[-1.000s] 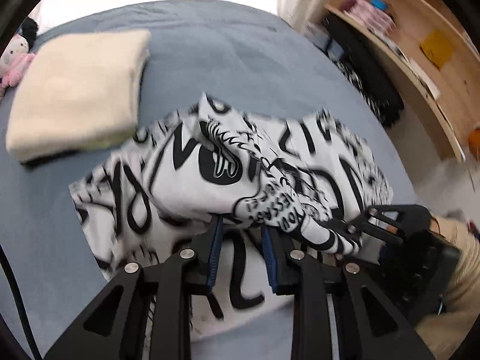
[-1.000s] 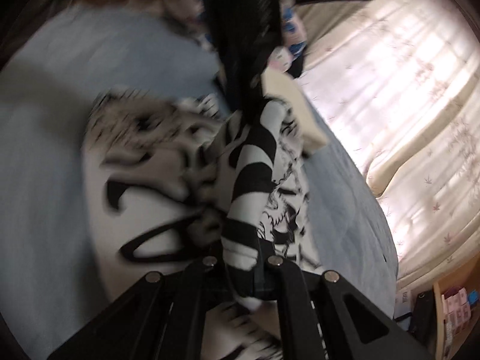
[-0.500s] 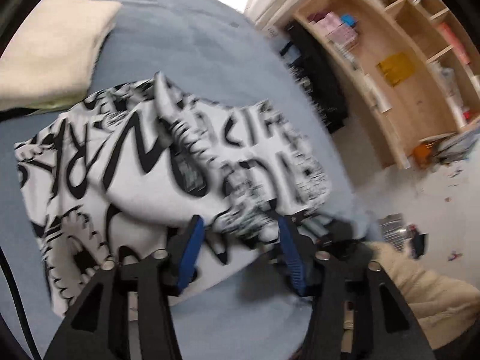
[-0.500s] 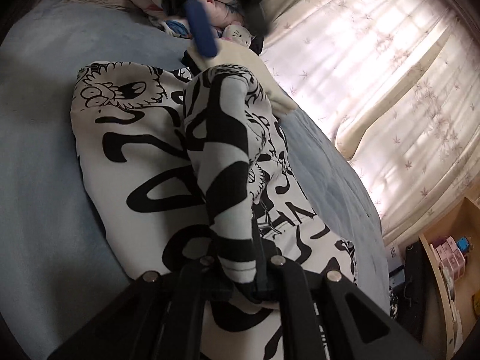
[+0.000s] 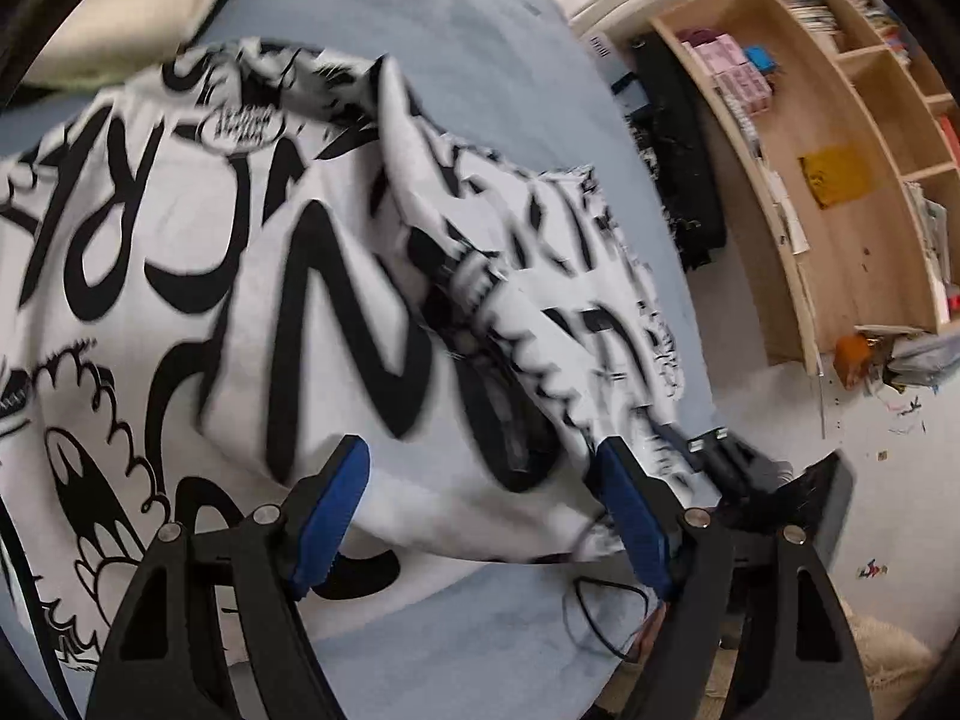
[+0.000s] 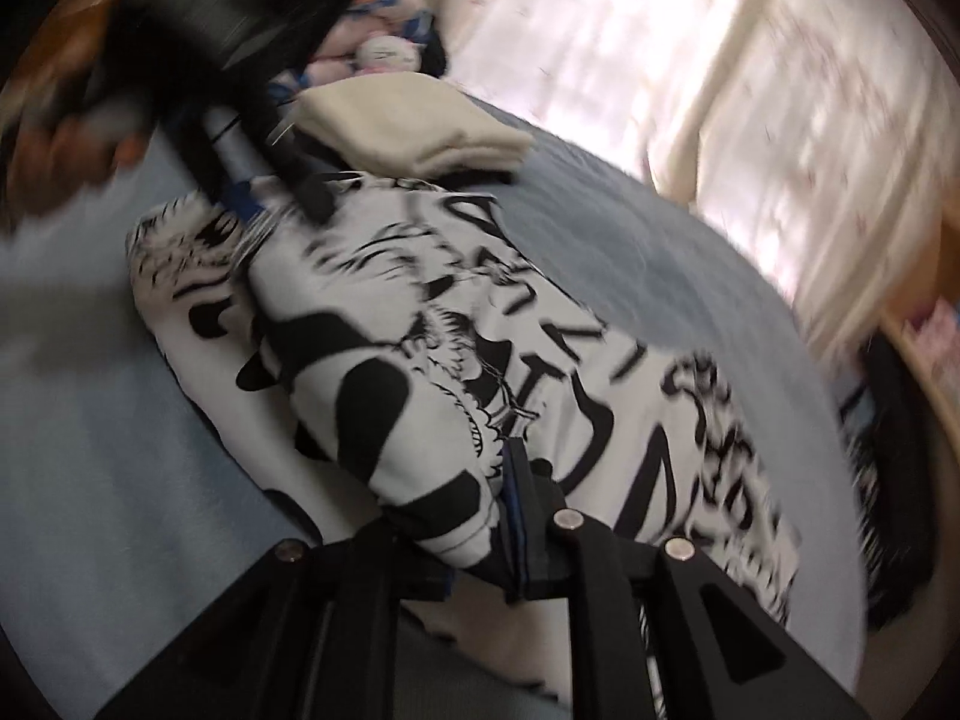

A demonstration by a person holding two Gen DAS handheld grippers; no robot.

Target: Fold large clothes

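Left gripper (image 5: 480, 498): jaws spread wide, just been opening, pads off the cloth, garment's near hem between them but not pinched. Black-and-white printed garment (image 5: 252, 276) lies partly folded on the blue bed (image 5: 468, 42); in the left view its long axis runs from lower left up to the right, a folded ridge along it. Cream folded towel (image 6: 414, 126) beyond it. Right gripper (image 6: 480, 516): jaws narrow, easing open, a rolled striped sleeve end (image 6: 432, 498) still clamped between them.
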